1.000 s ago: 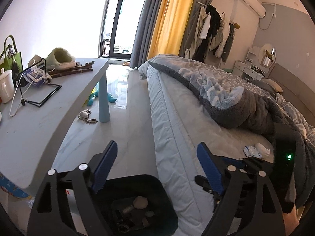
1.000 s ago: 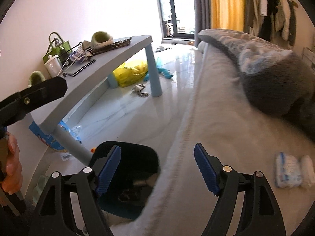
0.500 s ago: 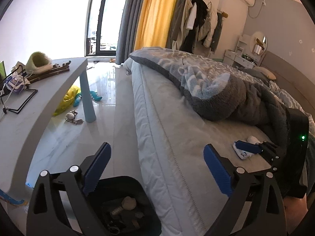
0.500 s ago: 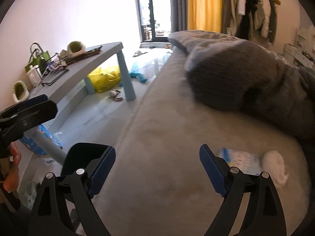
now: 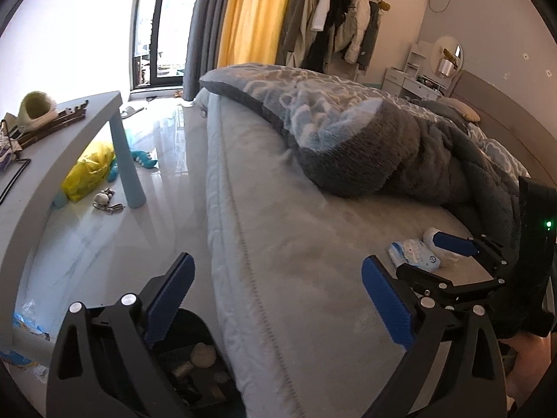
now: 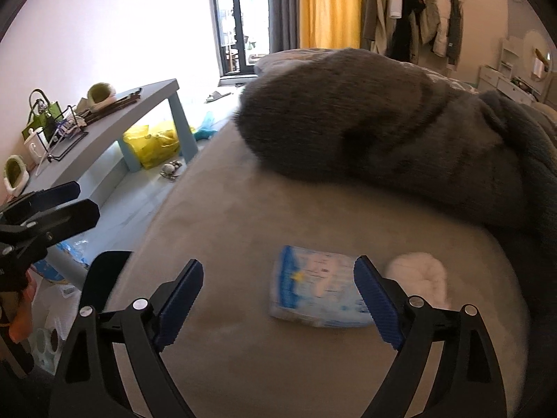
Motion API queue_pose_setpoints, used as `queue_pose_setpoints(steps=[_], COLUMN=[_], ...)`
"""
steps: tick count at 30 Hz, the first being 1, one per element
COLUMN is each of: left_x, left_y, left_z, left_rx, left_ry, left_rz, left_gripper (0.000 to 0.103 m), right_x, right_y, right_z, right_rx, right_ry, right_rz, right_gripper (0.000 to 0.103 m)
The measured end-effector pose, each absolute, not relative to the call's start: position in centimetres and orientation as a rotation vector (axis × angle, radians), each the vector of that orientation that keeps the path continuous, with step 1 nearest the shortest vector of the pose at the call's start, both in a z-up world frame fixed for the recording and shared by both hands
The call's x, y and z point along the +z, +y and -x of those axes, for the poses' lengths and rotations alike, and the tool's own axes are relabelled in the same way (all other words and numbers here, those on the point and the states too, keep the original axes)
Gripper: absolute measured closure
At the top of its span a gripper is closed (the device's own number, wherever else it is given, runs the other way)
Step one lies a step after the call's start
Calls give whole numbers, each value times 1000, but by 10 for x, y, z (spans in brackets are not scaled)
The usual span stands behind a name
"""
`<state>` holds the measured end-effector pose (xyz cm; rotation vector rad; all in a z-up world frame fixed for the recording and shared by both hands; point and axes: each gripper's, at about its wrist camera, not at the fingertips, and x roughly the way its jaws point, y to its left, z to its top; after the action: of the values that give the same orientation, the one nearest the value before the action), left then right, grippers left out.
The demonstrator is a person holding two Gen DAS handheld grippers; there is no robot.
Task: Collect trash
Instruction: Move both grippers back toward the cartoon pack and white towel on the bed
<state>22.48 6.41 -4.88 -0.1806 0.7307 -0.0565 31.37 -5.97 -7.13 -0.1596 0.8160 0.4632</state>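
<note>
My right tool hovers over the bed with its jaws spread wide and nothing between the pads. A blue-and-white packet lies flat on the bed just ahead; the right pad overlaps the packet's right edge in view, but I cannot tell if it touches. A white wad lies just beside the packet, on its right. A grey blanket is heaped beyond both.

My left tool is also spread and empty, held over the bed's edge. Below it on the floor stands a black bin with scraps inside. From this view the packet sits at the right, with the right tool beside it. The worktop stands across the floor from the bed.
</note>
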Motion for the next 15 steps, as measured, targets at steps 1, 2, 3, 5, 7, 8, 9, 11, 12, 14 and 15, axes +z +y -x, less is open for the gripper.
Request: queue_pose_setpoints(steps=[1, 2, 3, 5, 7, 8, 9, 11, 12, 14, 15], left_x=[-50, -50, -51, -51, -53, -54, -55, -58, -60, -63, -64], left_y=[59, 55, 52, 44, 34, 29, 24, 14, 9, 1, -4], left_z=[-228, -230, -232, -237, -241, -244, -246, -250, -252, -255, -257], left_rx=[-63, -67, -73, -87, -102, -111, -118, -135, -139, -158, -170], left_ry=[731, 733, 734, 731, 729, 731, 733, 739, 742, 750, 752], left_rz=[181, 183, 187, 194, 194, 195, 195, 187, 184, 181, 180], left_gripper=[5, 5, 5, 5, 5, 5, 5, 5, 5, 5, 5], right_x=[-73, -74, -75, -74, -73, -72, -70, -70, -70, -72, -72], right_y=[-66, -71, -77, -89, -100, -106, -113, -122, -128, -136, -140], right_z=[-316, -318, -320, -323, -327, -328, -330, -332, -334, -336, -337], right_rx=[454, 446, 440, 427, 415, 409, 401, 391, 384, 373, 370], right_ry=[819, 821, 823, 819, 813, 809, 805, 800, 796, 797, 798], right_rz=[159, 158, 154, 148, 137, 131, 122, 114, 112, 111, 111], right_gripper=[14, 14, 14, 14, 14, 14, 14, 14, 14, 14, 14])
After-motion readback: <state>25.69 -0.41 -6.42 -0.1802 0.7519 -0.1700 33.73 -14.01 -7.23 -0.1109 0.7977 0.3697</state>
